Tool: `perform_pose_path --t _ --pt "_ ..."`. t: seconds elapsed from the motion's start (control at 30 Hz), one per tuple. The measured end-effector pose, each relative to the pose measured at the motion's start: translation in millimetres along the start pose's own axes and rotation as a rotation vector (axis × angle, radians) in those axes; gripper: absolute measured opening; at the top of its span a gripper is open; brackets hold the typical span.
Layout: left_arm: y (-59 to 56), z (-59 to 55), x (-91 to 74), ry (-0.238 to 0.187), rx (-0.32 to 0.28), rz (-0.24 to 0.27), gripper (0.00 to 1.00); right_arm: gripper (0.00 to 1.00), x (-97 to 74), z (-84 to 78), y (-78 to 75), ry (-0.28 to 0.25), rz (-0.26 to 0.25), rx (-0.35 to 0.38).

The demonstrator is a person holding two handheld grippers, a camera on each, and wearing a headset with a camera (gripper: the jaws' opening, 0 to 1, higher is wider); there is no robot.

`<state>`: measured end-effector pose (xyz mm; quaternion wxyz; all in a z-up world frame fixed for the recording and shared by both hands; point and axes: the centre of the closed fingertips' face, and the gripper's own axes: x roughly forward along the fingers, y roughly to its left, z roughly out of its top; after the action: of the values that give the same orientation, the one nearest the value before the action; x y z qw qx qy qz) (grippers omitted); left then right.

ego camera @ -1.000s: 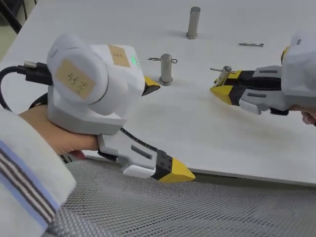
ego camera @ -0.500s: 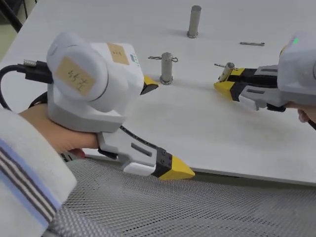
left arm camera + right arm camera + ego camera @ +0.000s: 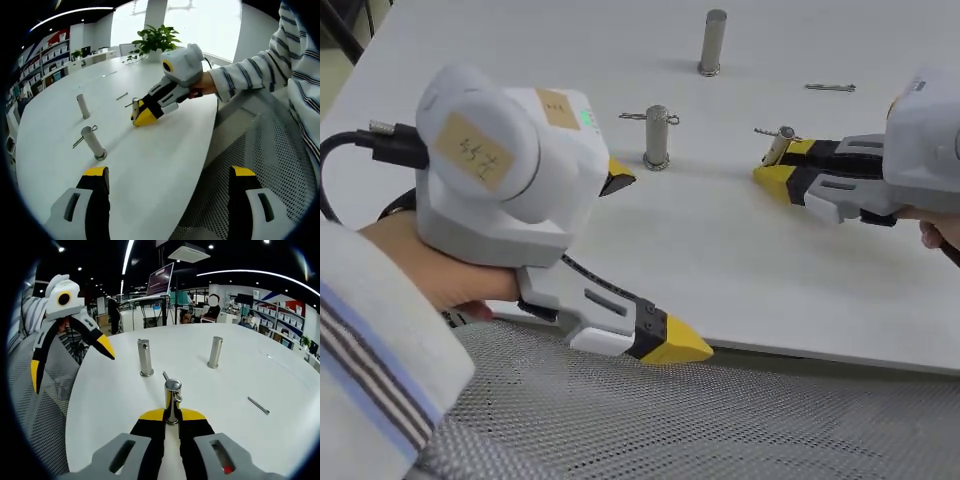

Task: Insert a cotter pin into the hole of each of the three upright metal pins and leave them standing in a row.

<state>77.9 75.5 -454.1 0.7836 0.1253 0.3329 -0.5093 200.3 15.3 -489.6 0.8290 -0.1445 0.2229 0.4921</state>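
My right gripper (image 3: 772, 172) is shut on the lower part of a metal pin (image 3: 780, 146) that leans slightly and has a cotter pin (image 3: 764, 131) through its top; the same metal pin (image 3: 172, 399) stands between the yellow tips in the right gripper view. A second metal pin (image 3: 657, 137) with a cotter pin stands upright mid-table. A bare third pin (image 3: 713, 42) stands farther back. A loose cotter pin (image 3: 830, 88) lies at the far right. My left gripper (image 3: 650, 260) is open at the near table edge, holding nothing.
The white table (image 3: 700, 260) has its near edge under my left gripper, with a mesh chair (image 3: 620, 420) below it. A cable (image 3: 340, 150) runs from the left gripper. Bare tabletop lies between the two grippers.
The right gripper has shifted slightly away and to the right with its metal pin, which now leans a little less. The left gripper has hardly moved.
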Motion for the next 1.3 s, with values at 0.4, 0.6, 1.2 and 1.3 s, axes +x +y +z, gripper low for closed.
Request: perform_pose_path --t 0.4,0.6,1.2,1.3 --pt "-0.1 -0.5 -1.0 0.012 0.007 -0.001 0.99 0.04 2.3 2.2 -1.5 -0.008 0.04 -0.015" --pt "0.1 -3.2 -1.3 0.035 0.012 -0.004 0.99 0.04 2.5 2.6 -0.8 -0.003 0.054 -0.028" --pt "8.6 10.4 -10.4 -0.021 -0.016 0.02 0.99 0.48 -30.1 23.6 15.1 0.038 0.077 -0.047" --pt "13.5 17.9 -14.3 -0.053 -0.035 0.036 0.99 0.57 -45.2 33.6 21.4 0.036 0.067 -0.041"
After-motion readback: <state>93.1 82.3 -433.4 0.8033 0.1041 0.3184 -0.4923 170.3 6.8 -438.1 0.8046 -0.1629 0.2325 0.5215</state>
